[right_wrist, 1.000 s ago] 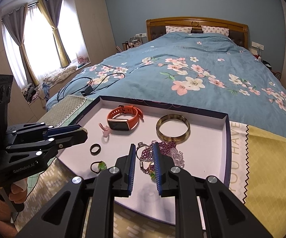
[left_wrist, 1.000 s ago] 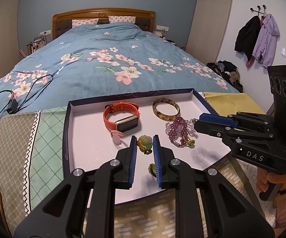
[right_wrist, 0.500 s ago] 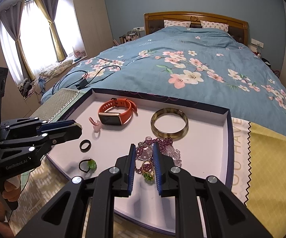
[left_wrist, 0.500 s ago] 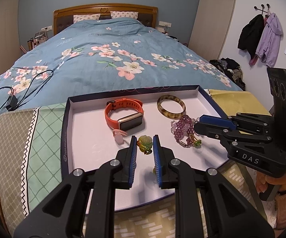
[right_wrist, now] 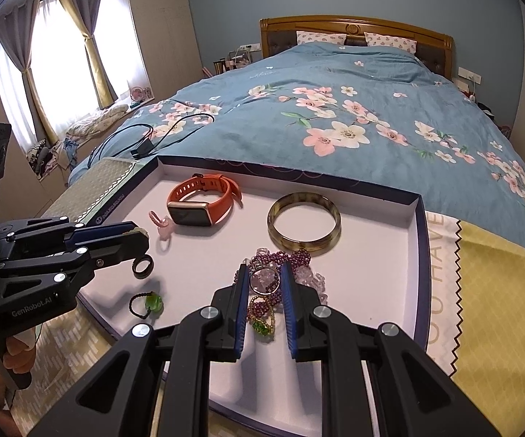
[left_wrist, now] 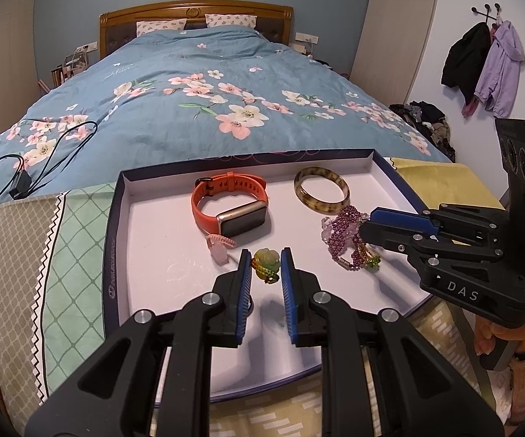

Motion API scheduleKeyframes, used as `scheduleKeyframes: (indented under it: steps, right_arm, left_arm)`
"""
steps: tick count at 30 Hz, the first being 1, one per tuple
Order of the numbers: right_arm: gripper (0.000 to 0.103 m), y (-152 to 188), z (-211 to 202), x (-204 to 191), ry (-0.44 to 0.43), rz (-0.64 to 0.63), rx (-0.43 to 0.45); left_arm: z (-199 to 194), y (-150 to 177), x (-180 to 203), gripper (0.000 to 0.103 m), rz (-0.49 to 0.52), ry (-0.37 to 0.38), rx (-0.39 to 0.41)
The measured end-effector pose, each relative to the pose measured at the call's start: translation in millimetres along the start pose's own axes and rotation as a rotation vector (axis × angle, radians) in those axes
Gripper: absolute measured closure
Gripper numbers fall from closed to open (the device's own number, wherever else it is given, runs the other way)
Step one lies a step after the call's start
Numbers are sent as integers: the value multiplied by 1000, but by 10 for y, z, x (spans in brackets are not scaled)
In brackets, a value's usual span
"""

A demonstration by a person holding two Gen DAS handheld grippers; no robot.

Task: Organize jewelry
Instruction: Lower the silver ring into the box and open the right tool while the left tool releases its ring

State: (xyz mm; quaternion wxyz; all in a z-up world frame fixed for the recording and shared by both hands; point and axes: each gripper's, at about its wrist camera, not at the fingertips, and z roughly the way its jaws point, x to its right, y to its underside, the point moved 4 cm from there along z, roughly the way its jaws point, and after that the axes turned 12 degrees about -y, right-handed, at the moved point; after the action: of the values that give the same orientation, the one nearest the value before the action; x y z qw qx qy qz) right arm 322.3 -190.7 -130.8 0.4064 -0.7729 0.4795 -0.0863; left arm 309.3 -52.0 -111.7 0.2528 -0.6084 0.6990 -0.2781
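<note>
Barely started: jewelry loose in tray [left_wrist: 124,196]. My left gripper [left_wrist: 266,273] & right gripper [right_wrist: 265,286] nearly closed, holding nothing; bead tangle [right_wrist: 280,260] unsorted.

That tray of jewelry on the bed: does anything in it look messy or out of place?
Yes. The purple beaded bracelets lie in one tangled heap with clear beads and a green charm, just in front of the tortoiseshell bangle. The orange watch, black ring and bangle each lie apart in the tray.
</note>
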Motion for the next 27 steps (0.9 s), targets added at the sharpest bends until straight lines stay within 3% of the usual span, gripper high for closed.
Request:
scheduleKeyframes:
  steps: [27]
  right_arm:
    - [87, 2, 124, 57, 40, -3, -28]
  left_arm:
    - [205, 1, 33, 86, 2, -31, -33]
